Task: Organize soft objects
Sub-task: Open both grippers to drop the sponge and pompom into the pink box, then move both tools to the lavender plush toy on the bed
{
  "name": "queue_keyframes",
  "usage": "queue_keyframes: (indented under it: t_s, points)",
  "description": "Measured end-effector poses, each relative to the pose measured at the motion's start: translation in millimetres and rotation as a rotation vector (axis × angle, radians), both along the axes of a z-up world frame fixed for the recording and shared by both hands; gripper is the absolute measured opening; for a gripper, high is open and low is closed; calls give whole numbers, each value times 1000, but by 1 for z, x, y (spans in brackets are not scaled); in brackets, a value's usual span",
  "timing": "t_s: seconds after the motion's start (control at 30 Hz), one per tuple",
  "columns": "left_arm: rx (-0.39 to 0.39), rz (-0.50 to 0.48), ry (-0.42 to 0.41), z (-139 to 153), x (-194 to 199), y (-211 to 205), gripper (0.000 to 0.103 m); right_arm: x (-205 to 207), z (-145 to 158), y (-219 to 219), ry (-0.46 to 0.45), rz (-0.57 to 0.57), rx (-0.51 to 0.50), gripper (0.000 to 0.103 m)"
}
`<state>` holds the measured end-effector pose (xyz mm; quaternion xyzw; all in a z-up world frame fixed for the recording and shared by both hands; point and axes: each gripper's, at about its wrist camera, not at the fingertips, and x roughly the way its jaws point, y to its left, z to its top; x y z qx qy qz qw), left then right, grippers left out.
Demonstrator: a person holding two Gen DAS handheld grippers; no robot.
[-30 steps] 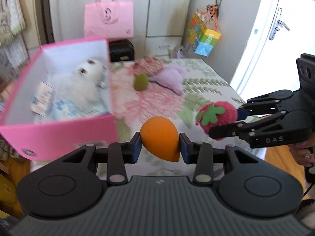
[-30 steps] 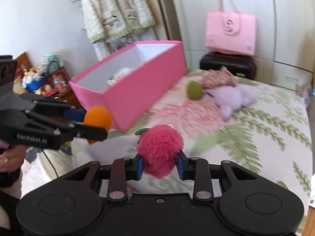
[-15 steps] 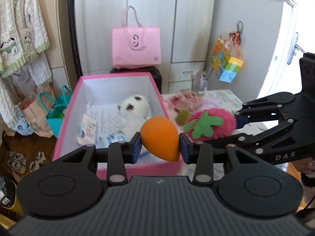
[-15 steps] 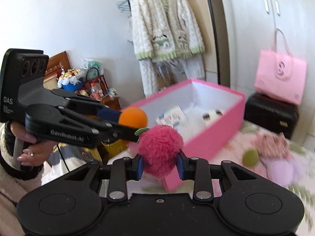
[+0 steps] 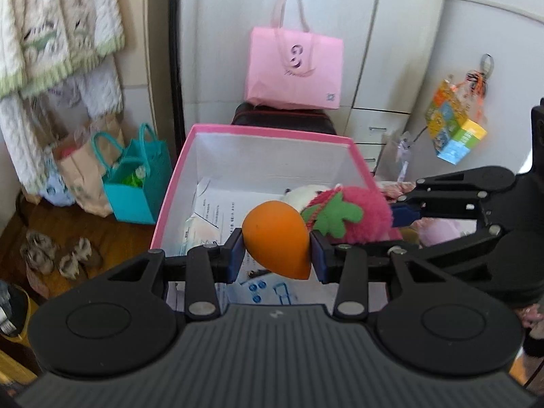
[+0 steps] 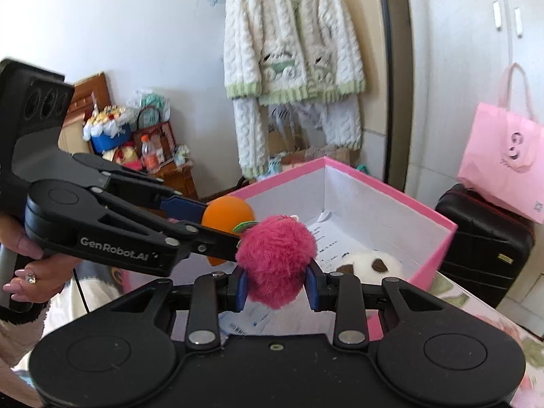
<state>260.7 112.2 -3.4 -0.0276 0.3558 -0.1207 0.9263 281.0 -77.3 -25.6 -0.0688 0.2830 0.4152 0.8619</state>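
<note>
I see the pink box [image 5: 176,183] open in front of me, its white inside holding papers and a white plush toy [image 6: 370,261] near the right wall. Above its near end, my right gripper [image 6: 276,287] pinches the fuzzy pink strawberry [image 6: 276,261] between its blue pads. My left gripper [image 5: 277,253] is clamped on the orange teardrop sponge [image 5: 276,238], just beside the strawberry. In the right wrist view a hand [image 6: 32,268] grips the left gripper's handle.
</note>
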Motion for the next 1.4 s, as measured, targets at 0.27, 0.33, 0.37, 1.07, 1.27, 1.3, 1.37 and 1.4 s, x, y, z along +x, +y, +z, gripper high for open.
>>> queue_keyframes:
  t_s: [0.27,0.33,0.37,1.07,1.27,1.3,1.37,1.4]
  points:
    - [-13,78,55,-14,33,7,42,34,-15,26,-31,57,-101,47]
    - [-20,87,56,-16,37,8,50,35,-18,29,-41,74,-120,49]
    - [-17,94,52,-16,37,8,55,35,-19,29,-46,63,-118,53]
    - [39,-23,-90,42,-62,-5,76,-43,22,-73,-51,-100,32,75]
    - [0,-115,-75,53,-95,-20,77,-83,31,-109,-61,-149,11,77]
    - [3,-132,-78,55,-101,-24,77,-90,32,-114,-64,-154,7,78]
    - [15,-163,-88,57,-113,-33,77,-104,33,-127,-67,-171,5,79]
    - [20,-178,-94,58,-119,-39,77,-110,34,-133,-70,-180,2,79]
